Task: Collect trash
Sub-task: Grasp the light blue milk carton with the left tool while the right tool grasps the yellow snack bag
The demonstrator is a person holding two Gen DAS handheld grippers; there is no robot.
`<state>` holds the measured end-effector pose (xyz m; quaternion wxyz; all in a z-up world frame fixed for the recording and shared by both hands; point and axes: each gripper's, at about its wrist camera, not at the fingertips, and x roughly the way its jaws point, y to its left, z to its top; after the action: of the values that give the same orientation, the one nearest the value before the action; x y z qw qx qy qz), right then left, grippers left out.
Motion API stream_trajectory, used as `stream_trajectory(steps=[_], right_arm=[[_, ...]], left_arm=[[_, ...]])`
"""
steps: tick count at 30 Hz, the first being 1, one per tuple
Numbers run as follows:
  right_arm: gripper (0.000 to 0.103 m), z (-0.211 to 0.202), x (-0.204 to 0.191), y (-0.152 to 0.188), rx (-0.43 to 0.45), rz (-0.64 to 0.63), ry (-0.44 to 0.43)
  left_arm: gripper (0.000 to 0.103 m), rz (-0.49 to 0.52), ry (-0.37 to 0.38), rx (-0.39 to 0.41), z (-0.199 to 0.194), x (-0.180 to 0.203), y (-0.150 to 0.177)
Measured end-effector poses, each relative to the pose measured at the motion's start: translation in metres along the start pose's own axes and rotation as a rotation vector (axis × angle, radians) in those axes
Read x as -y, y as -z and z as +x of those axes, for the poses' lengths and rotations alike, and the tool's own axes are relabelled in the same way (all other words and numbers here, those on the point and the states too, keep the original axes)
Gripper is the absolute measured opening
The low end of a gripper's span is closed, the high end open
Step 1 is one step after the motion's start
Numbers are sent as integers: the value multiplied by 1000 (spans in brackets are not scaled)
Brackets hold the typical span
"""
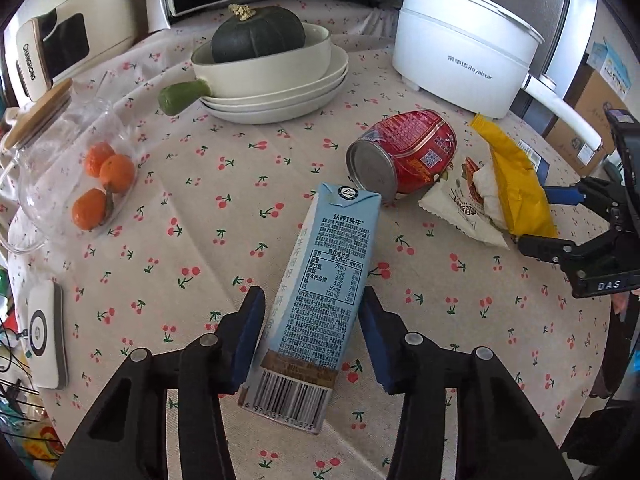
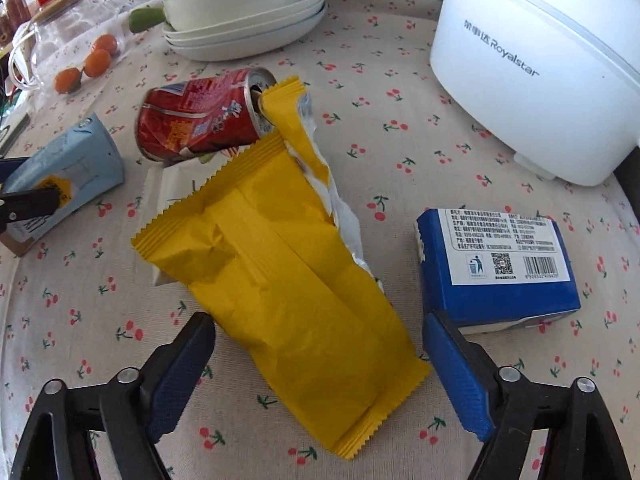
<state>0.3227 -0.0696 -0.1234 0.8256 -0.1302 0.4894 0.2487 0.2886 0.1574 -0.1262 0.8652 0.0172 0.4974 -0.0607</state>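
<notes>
— Trash where?
— Milk carton (image 1: 320,300) flat on cherry-print tablecloth (image 1: 192,208), lying between spread fingers of left gripper (image 1: 312,340), pads near both sides, contact unclear. Crushed red can (image 1: 404,156) just beyond.
— And right gripper (image 2: 320,376)?
— Low over cloth, fingers wide apart astride yellow wrapper (image 2: 288,292). Blue box (image 2: 500,264) beside right finger.

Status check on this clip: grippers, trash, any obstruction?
Left gripper open astride milk carton. Right gripper open around yellow wrapper. Red can on wrapper's far end.
</notes>
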Motion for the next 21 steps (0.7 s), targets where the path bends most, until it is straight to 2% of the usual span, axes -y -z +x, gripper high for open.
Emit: stream_trajectory(steps=[1, 3, 5, 10, 21], right_arm=[[73, 3, 2, 1, -13, 5, -8], [52, -1, 7, 5, -4, 31, -46], [45, -8, 7, 11, -9, 35, -44], [43, -40, 8, 33, 5, 66, -70], [43, -126, -6, 98, 33, 70, -68]], left_arm=[[40, -10, 9, 1, -1, 0, 1], [39, -35, 21, 1, -4, 0, 3], [39, -54, 29, 0, -9, 2, 6], [39, -94, 55, 0, -29, 17, 21], [39, -149, 117, 9, -90, 72, 69]])
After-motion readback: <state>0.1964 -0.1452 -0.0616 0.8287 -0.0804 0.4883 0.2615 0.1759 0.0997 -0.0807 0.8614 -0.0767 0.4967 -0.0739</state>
